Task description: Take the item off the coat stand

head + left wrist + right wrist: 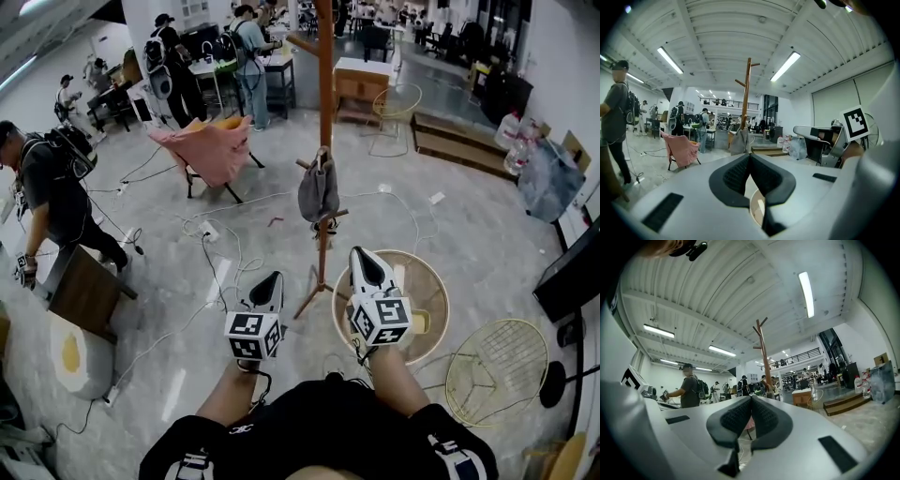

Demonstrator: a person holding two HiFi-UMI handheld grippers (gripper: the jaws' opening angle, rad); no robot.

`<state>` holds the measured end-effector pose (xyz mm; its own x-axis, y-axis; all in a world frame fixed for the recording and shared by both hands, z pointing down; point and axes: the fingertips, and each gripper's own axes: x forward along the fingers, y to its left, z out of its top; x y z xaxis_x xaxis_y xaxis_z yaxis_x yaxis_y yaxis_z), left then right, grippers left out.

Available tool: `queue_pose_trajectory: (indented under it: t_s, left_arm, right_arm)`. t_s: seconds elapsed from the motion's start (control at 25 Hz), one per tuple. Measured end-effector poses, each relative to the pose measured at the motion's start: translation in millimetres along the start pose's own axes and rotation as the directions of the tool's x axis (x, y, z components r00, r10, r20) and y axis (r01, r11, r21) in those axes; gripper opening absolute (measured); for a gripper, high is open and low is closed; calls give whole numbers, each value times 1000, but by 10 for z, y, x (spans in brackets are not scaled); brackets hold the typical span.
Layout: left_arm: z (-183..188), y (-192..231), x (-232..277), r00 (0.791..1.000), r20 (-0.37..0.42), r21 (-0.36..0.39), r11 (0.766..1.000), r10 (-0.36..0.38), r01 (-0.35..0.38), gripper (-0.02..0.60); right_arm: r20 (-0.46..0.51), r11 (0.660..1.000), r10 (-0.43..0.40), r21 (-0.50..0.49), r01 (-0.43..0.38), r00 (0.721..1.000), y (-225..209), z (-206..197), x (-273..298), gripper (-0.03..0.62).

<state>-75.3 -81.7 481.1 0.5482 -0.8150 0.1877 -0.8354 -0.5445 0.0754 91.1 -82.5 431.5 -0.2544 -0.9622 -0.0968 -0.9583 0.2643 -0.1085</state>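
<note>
Currently both claws are shut and empty: the left gripper (pixel 271 279) has its pads pressed together with nothing between them, and the right gripper (pixel 362 259) is the same. The bag (pixel 319 192) hangs from a low peg on the stand (pixel 325 103), slumped against the pole, long axis vertical, strap at the top. It sits dead ahead and roughly midway between the two grippers, apart from both. I'd judge the right tip slightly nearer, so that arm gets the reach. Jaws must open first, then the strap likely has to lift up and off the peg, not pull straight out. Head view gives the layout: stand legs, floor cables (pixel 220 248), and the round table (pixel 436 309) under the right gripper. Left gripper view shows the bag (pixel 739 143) just above its jaw line, on the pole. Right gripper view shows only the upper pole and branches (pixel 764 355); I can't pick out the bag there.
</note>
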Motion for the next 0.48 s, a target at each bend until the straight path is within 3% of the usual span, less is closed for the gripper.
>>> queue_pose_trajectory:
  t_s: [0.28, 0.48]
  left_arm:
    - [332, 180, 1116, 1000, 4, -12, 1000, 27, -27, 12]
    - [483, 298, 1608, 999, 15, -22, 999, 42, -42, 12]
  right_arm:
    - [-5, 999, 43, -11, -43, 999, -682, 110, 954, 15]
    - [-18, 997, 72, -31, -73, 997, -943, 148, 1422, 15]
